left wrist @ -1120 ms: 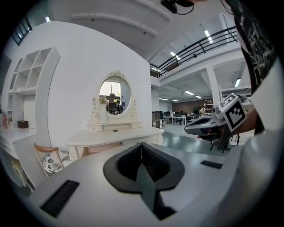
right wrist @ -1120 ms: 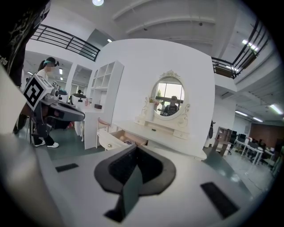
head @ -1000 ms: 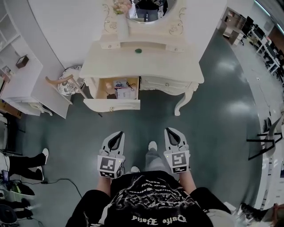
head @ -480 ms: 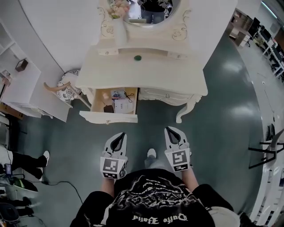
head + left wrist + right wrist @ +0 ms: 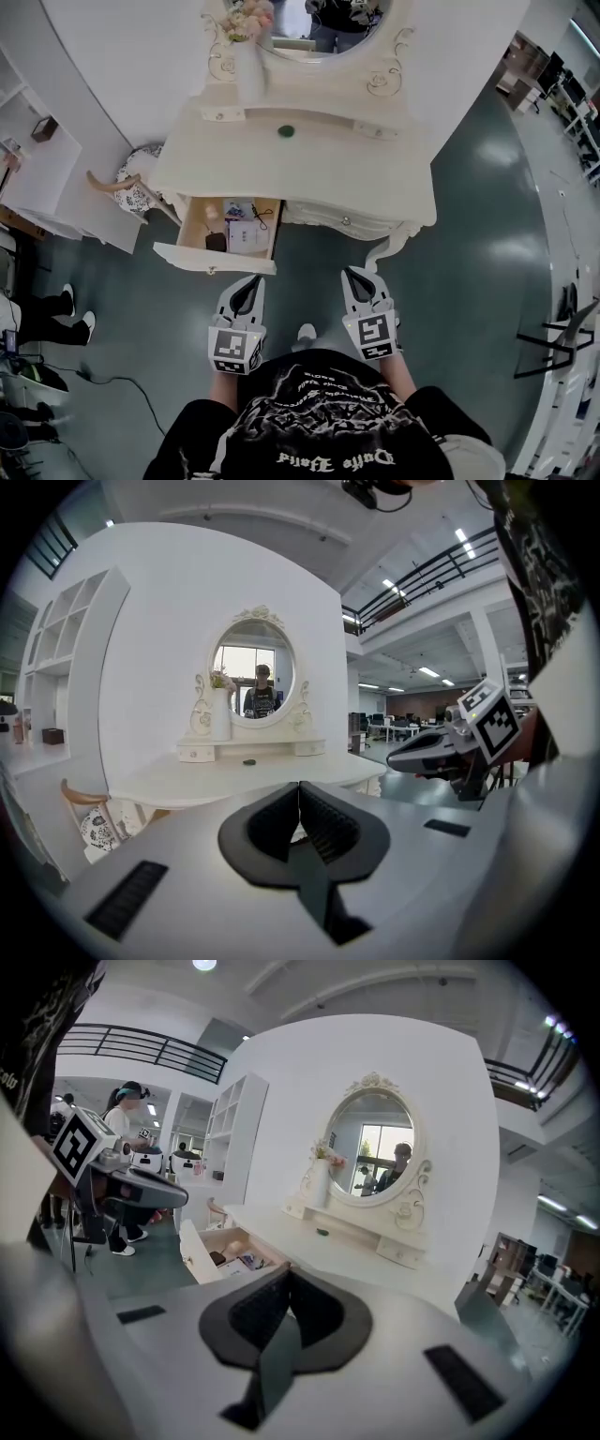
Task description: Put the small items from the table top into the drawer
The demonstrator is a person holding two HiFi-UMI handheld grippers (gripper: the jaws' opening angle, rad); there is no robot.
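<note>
A small dark green item [image 5: 286, 131] lies on the cream dressing table [image 5: 337, 178], near the mirror's base. The table's left drawer [image 5: 192, 257] stands pulled out with several small things inside. Both grippers hang side by side over the floor in front of the table, apart from it. My left gripper [image 5: 253, 279] points at the drawer's front, shut and empty. My right gripper [image 5: 349, 272] is shut and empty as well. The left gripper view shows its shut jaws [image 5: 299, 786] below the green item [image 5: 248, 761]. From the right gripper [image 5: 286, 1275] I see the open drawer [image 5: 200, 1258].
A chair with a patterned cushion [image 5: 139, 184] stands just left of the drawer. Beyond it is a white shelf unit [image 5: 37, 178]. A vase of flowers [image 5: 247, 56] stands at the table's back left. A person's legs [image 5: 47, 319] are at the far left.
I have come closer to the table: it and the open drawer sit lower and larger in the head view. Both grippers moved forward with me and stayed shut.
</note>
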